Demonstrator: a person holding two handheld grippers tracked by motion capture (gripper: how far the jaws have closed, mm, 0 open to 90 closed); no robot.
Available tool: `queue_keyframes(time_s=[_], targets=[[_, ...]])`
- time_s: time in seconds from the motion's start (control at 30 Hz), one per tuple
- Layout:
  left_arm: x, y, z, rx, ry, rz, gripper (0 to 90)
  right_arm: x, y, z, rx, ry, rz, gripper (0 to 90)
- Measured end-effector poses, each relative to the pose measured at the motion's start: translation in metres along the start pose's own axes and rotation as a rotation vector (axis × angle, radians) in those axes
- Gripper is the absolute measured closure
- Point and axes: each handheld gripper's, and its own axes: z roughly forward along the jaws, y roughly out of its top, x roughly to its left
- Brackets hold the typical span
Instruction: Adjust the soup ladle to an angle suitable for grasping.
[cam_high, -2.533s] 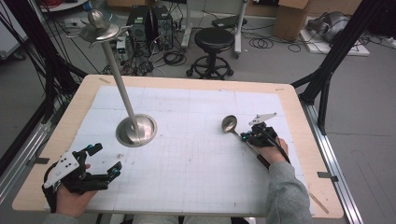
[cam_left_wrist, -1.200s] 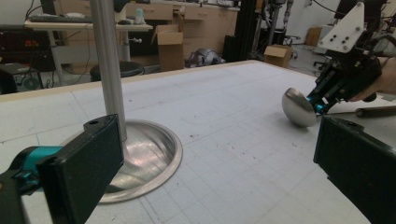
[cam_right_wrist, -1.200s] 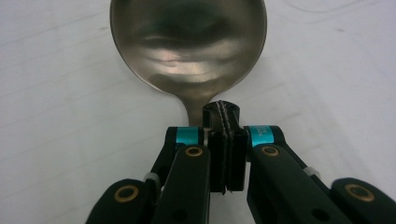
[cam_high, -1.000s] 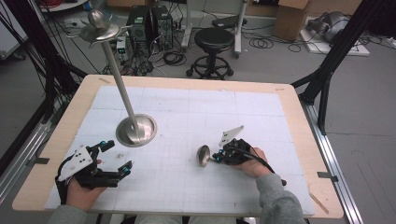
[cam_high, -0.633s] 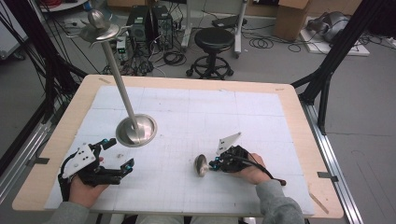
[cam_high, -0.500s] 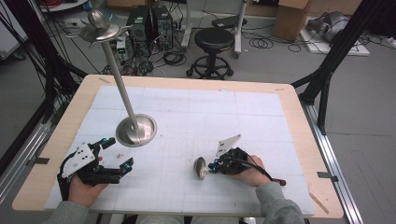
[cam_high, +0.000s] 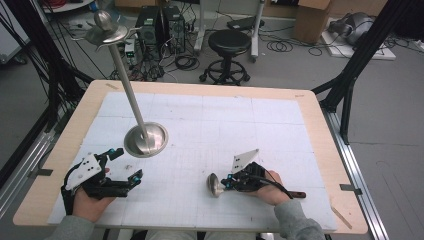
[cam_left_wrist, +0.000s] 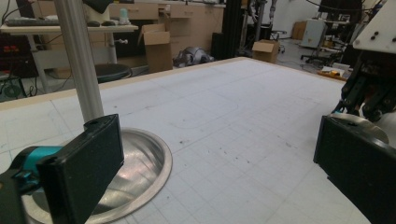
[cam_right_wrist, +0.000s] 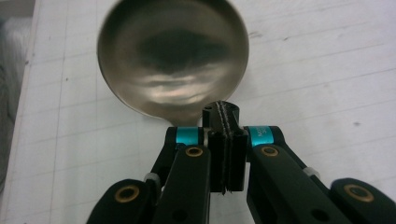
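Right gripper view: the spoon (cam_right_wrist: 172, 63) is pinched by its neck in the fully closed right gripper (cam_right_wrist: 223, 122) — bowl out front, likely for carrying — while the left gripper (cam_high: 127, 167) is held open, empty.

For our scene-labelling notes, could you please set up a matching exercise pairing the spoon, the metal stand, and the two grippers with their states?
Column 1:
1 spoon
2 metal stand
3 left gripper
4 right gripper

Column 2:
A jaws open, holding nothing
B standing upright on the mat
C jaws shut on something
D held by its handle

Pairs: 1-D, 2-B, 3-A, 4-C
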Motion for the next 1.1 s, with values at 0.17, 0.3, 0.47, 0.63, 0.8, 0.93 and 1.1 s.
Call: queue_keyframes(time_s=[0.17,0.3,0.47,0.63,0.8,0.93,1.1], targets=[[-0.001,-0.002,0.0,0.023,-0.002,0.014,1.9,-0.001,-0.003,-0.022,-0.128,-0.017,0.047,90.0],[-0.002,-0.002,-0.002,0.017,-0.003,0.021,1.9,0.003,-0.016,-0.04,-0.181,-0.046,0.071,90.0],[-0.001,-0.001,-0.005,0.011,-0.002,0.023,2.0,0.005,-0.038,-0.063,-0.222,-0.087,0.108,90.0],[0.002,-0.001,-0.007,0.013,0.008,0.016,2.0,0.007,-0.071,-0.088,-0.254,-0.146,0.183,90.0],[0.001,-0.001,-0.008,0.013,0.013,0.016,2.0,0.017,-0.097,-0.108,-0.243,-0.197,0.219,90.0],[0.001,-0.002,-0.007,0.017,0.011,0.022,2.0,0.025,-0.112,-0.12,-0.225,-0.222,0.234,90.0],[0.001,-0.003,-0.005,0.033,0.006,0.023,2.0,0.03,-0.137,-0.131,-0.213,-0.244,0.273,90.0]])
